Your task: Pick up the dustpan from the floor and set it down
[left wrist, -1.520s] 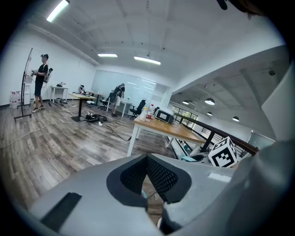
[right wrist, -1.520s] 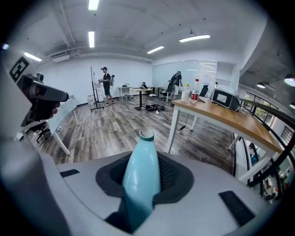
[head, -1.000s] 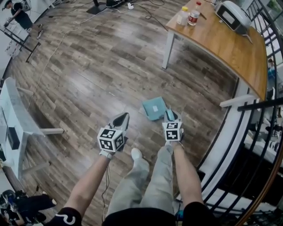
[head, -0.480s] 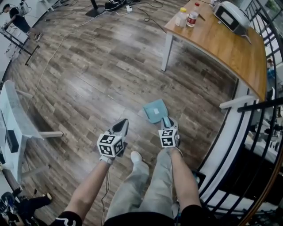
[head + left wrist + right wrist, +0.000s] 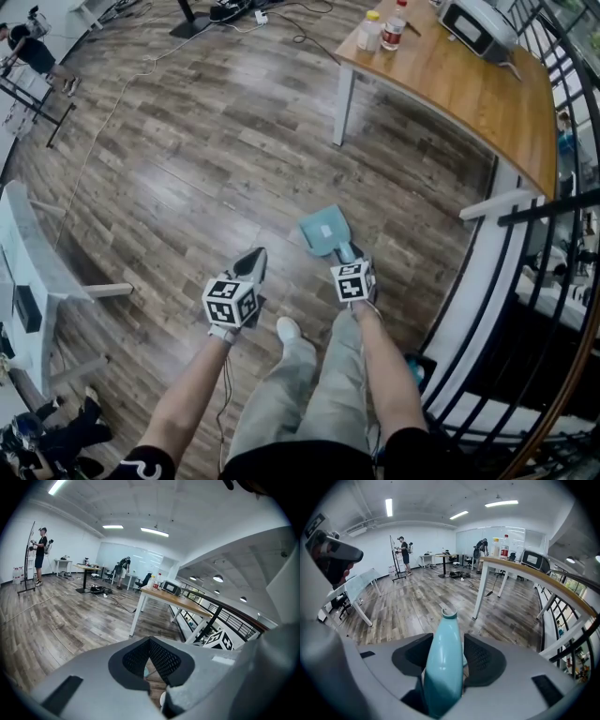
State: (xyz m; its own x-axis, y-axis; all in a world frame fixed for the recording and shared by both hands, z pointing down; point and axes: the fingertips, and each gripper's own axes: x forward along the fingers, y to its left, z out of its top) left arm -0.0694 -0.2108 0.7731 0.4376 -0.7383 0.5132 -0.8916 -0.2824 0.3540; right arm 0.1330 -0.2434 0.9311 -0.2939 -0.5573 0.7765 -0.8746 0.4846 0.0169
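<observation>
- Head view: a teal plastic dustpan [image 5: 323,230] lies on the grey-brown plank floor [image 5: 187,169], well short of the wooden table [image 5: 469,84].
- Its rounded handle [image 5: 443,663] runs back between the right gripper's [image 5: 344,255] jaws. They have just been opening, and a gap shows beside the handle: grip released.
- Left gripper [image 5: 255,258] hangs alongside, jaws pressed together on nothing.

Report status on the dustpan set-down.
Left gripper shut, empty. Right gripper open, jaws just been opening, dustpan handle between them, unpinched. Dustpan looks down on floor. Shoe nearby, apart from it.
</observation>
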